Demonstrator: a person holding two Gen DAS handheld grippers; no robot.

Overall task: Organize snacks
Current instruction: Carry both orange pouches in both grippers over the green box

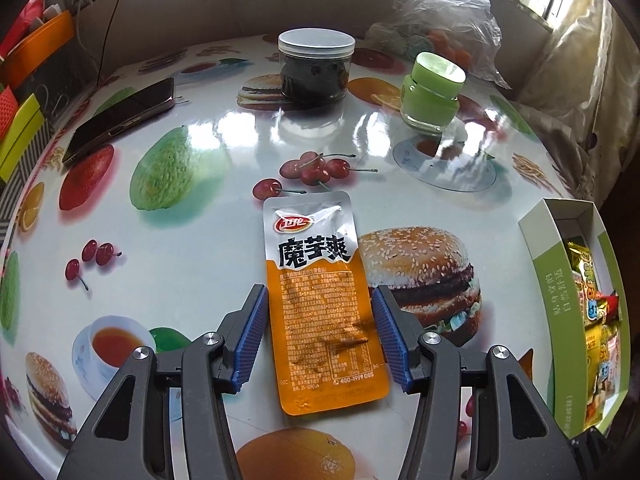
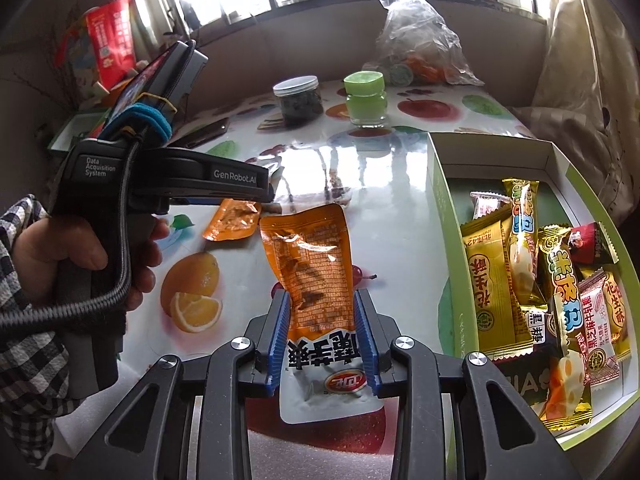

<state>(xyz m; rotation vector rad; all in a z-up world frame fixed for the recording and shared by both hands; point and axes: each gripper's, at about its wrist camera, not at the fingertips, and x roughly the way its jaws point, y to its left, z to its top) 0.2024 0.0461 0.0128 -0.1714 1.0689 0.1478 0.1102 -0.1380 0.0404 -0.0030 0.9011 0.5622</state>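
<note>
An orange and silver snack pouch (image 1: pixel 312 240) lies flat on the fruit-print table. My left gripper (image 1: pixel 320 292) is open and straddles its lower half, with the blue pads just beside its edges and the pouch undeformed. In the right wrist view the same pouch (image 2: pixel 234 222) shows under the left tool's tip, whose handle a hand (image 2: pixel 60 256) grips. My right gripper (image 2: pixel 322 296) is shut on a second, crumpled pouch (image 2: pixel 316 264) of the same kind, held above the table. A green and white box (image 2: pixel 440 200) of several wrapped snacks sits to the right, also seen as the box (image 1: pixel 548 264) in the left wrist view.
At the back stand a clear jar with a white lid (image 1: pixel 316 68) and a small green jar (image 1: pixel 432 92). A phone (image 1: pixel 120 120) lies at the left. A plastic bag (image 1: pixel 448 12) of items sits at the far right, near the window.
</note>
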